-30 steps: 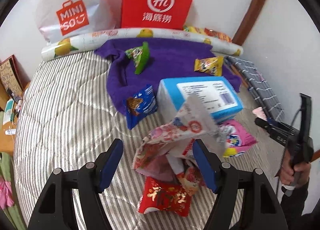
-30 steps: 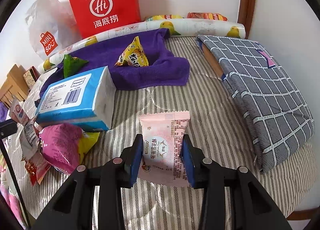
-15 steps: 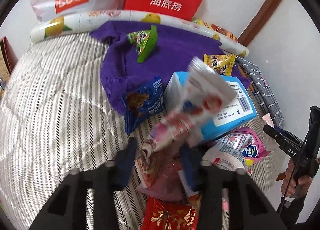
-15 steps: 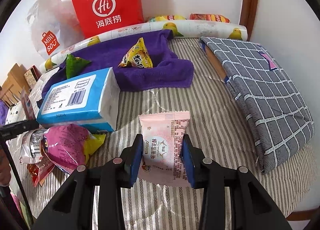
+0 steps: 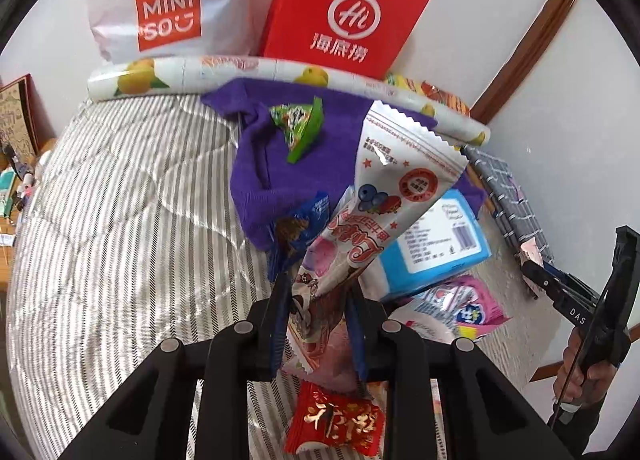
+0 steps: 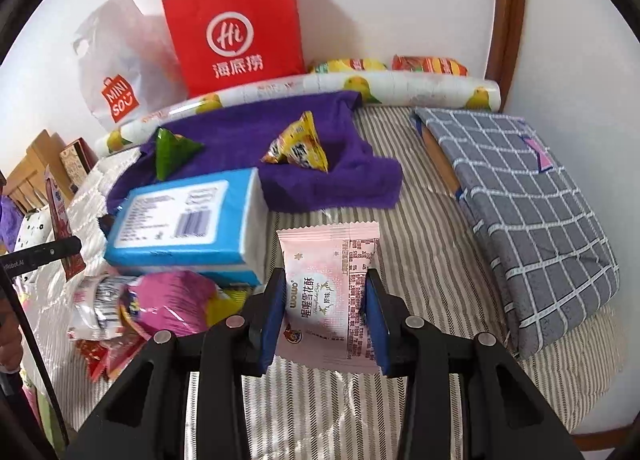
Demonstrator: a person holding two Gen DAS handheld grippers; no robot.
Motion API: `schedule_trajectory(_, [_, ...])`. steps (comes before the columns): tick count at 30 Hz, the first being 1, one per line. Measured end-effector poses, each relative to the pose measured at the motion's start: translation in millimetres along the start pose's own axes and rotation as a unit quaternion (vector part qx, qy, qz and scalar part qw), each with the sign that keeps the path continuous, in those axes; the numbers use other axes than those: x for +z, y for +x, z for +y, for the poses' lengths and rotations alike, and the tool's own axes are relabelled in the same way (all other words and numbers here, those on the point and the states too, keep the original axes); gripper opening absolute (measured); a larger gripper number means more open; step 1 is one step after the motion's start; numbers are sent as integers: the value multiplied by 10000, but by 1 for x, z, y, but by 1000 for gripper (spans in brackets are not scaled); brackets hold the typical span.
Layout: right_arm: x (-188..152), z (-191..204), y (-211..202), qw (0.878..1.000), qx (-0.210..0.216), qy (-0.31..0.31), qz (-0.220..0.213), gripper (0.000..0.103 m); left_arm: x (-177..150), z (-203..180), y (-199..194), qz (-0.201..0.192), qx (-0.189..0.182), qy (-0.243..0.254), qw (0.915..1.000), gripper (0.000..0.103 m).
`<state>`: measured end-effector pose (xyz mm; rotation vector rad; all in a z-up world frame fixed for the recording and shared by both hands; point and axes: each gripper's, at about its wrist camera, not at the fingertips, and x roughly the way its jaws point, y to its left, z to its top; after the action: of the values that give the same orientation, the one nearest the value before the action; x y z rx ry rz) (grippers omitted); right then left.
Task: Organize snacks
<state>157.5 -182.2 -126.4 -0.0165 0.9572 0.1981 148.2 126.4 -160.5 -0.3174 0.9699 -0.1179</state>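
Observation:
My left gripper (image 5: 320,300) is shut on a white and pink snack pouch (image 5: 384,196) and holds it up above the striped bed (image 5: 120,220). A red packet (image 5: 336,424) lies below it. My right gripper (image 6: 326,300) is shut on a pale pink snack packet (image 6: 328,284) held just above the bed. A green triangular snack (image 5: 300,128) and a yellow one (image 6: 298,148) lie on the purple towel (image 6: 256,132). A blue snack packet (image 5: 304,224) lies at the towel's edge. A pink bag (image 6: 172,300) lies beside the blue tissue pack (image 6: 184,220).
A red paper bag (image 6: 236,32) and a white Miniso bag (image 5: 164,12) stand against the wall behind a fruit-print roll (image 5: 240,68). A grey checked pillow (image 6: 520,188) lies on the right. Wooden furniture (image 6: 28,176) stands left of the bed.
My left gripper has closed on the white and pink pouch and lifted it off the snack pile. My right gripper has kept its hold on the pink packet and barely moved.

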Motion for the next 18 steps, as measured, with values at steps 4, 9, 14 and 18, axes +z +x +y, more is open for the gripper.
schedule_trajectory(4, [8,6,-14,9999,-3,-45,-119,38,3,-4,-15,-111,-29,5,9999,25])
schedule_trajectory(9, [19,13,-29,9996,-7,-96,-263,38,11,-12,-27,-187,-66,19,9998,25])
schedule_trajectory(14, [32,19,-46,9990,16,-92,-427,38,19,-20,-38,-294,-105,37,9995,25])
schedule_trajectory(18, [41,25,-55,9984,37,-148,-542,38,26,-25,-43,-345,-128,87,9993,25])
